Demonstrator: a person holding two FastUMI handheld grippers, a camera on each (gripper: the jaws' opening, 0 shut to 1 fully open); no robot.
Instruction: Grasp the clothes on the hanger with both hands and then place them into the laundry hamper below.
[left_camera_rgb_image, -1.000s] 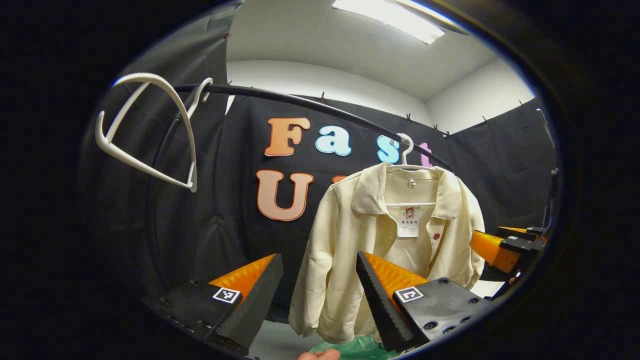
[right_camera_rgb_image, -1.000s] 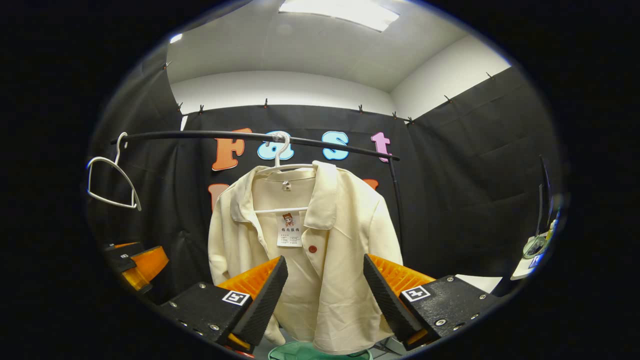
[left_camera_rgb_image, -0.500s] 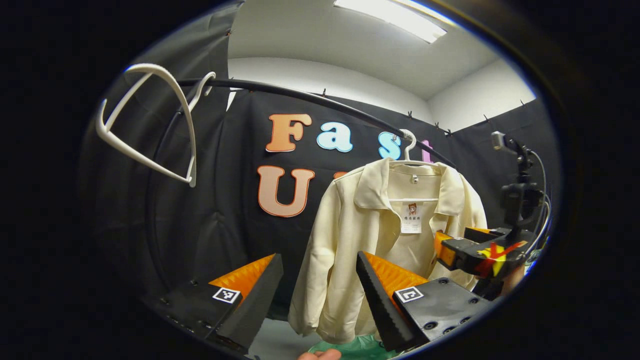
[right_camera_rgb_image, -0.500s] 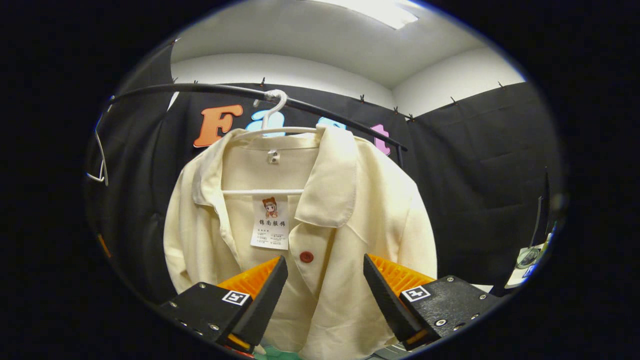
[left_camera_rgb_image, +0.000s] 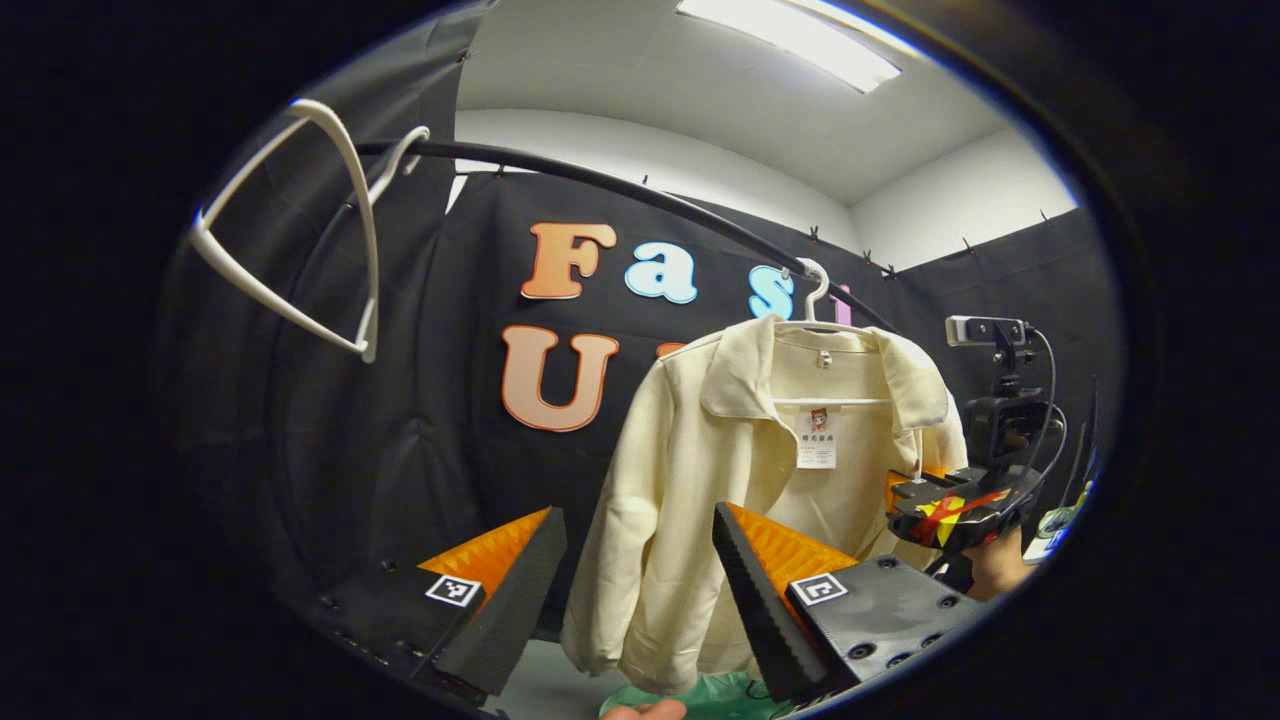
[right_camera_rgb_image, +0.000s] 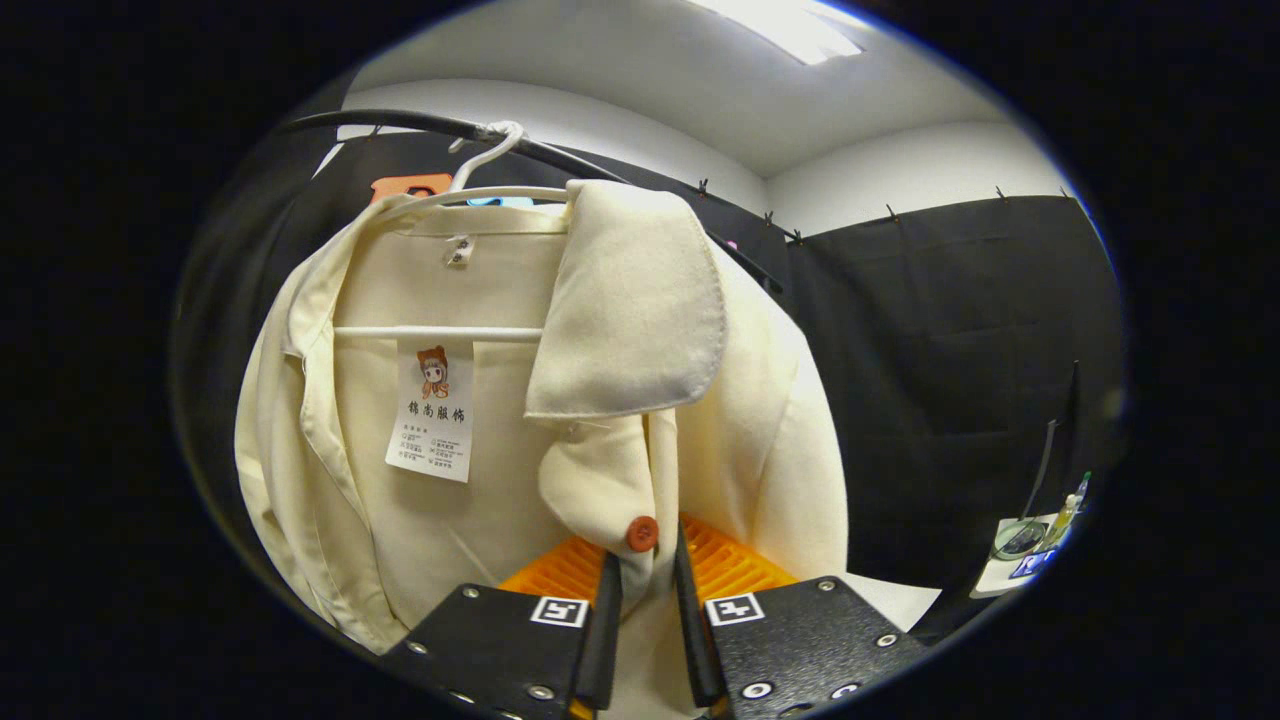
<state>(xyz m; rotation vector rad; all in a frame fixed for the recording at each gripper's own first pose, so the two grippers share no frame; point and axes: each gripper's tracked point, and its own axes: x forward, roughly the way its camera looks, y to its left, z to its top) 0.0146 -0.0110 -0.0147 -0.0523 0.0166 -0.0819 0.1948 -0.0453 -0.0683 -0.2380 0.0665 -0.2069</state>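
Observation:
A cream jacket (left_camera_rgb_image: 700, 470) hangs on a white hanger (left_camera_rgb_image: 818, 292) from the black rail (left_camera_rgb_image: 620, 195). In the left gripper view my left gripper (left_camera_rgb_image: 635, 600) stands open, short of the jacket's left sleeve and holding nothing. My right gripper (left_camera_rgb_image: 950, 505) shows there at the jacket's right front, held by a hand (left_camera_rgb_image: 995, 565). In the right gripper view the right gripper (right_camera_rgb_image: 645, 620) is shut on the jacket's (right_camera_rgb_image: 450, 420) front edge, just below a red button (right_camera_rgb_image: 641, 533). A strip of the green hamper (left_camera_rgb_image: 700, 692) shows under the jacket.
An empty white hanger (left_camera_rgb_image: 300, 220) hangs at the rail's left end, close above my left gripper. Black cloth walls stand behind and to the right. A white surface with small items (right_camera_rgb_image: 1030, 545) lies at the far right. A fingertip (left_camera_rgb_image: 645, 710) shows at the bottom edge.
My right gripper moved in on the jacket and shut on its front edge by the red button. My left gripper stayed open and hardly moved.

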